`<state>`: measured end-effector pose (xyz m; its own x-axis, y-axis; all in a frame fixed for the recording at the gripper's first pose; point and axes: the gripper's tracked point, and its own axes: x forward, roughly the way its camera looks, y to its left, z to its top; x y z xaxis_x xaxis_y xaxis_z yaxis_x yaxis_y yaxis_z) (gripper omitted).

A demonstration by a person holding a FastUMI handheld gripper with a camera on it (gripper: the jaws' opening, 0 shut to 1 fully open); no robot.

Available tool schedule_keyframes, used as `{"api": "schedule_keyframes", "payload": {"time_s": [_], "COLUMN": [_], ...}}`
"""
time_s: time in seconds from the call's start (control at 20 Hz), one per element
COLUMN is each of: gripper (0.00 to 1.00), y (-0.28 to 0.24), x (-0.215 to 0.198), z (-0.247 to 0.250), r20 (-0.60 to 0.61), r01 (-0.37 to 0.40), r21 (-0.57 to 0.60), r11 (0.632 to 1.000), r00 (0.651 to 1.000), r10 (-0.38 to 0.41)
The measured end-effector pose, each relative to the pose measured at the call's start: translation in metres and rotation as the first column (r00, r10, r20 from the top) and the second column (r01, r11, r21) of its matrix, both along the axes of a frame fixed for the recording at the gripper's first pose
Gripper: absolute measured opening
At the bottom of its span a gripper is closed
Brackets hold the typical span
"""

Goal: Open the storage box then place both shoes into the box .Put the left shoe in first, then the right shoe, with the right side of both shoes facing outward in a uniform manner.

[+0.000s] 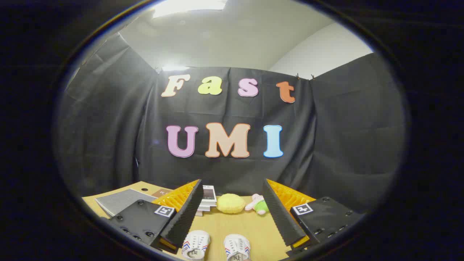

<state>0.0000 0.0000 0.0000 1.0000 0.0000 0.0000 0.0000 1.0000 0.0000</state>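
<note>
Black cloth (344, 137) hangs all around as the walls of this small booth, and it has soft folds in it. Above the cloth sits a white ceiling (224, 40) with a bright lamp (188, 7) at the very top. Down low is a light brown wooden table (239, 224), smooth and flat.

At the near edge of the table, two small white shoes with red and blue stripes stand side by side: one shoe (196, 244) near the left finger and the other shoe (236, 247) just beside it. Both lie between the fingers, low down (their near ends are cut off from sight).

The gripper (232, 197) hangs above the table with its two ridged fingers spread wide apart, holding nothing.

Far beyond the fingers, by the cloth wall, lies a round yellow fluffy thing (231, 203). Next to it is a little pink and green soft toy (258, 204). A small stack of white books (208, 200) peeks out behind the left finger. A flat grey ribbed panel (121, 201) rests on the table further left.
</note>
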Motion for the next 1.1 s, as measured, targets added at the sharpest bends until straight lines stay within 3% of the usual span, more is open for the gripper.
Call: {"api": "schedule_keyframes", "payload": {"time_s": [1.1], "gripper": [1.00], "y": [0.016], "x": [0.018], "z": [-0.001], "r20": [0.022], "r01": [-0.050], "r21": [0.001], "r11": [0.999], "r00": [0.999], "r10": [0.050]}}
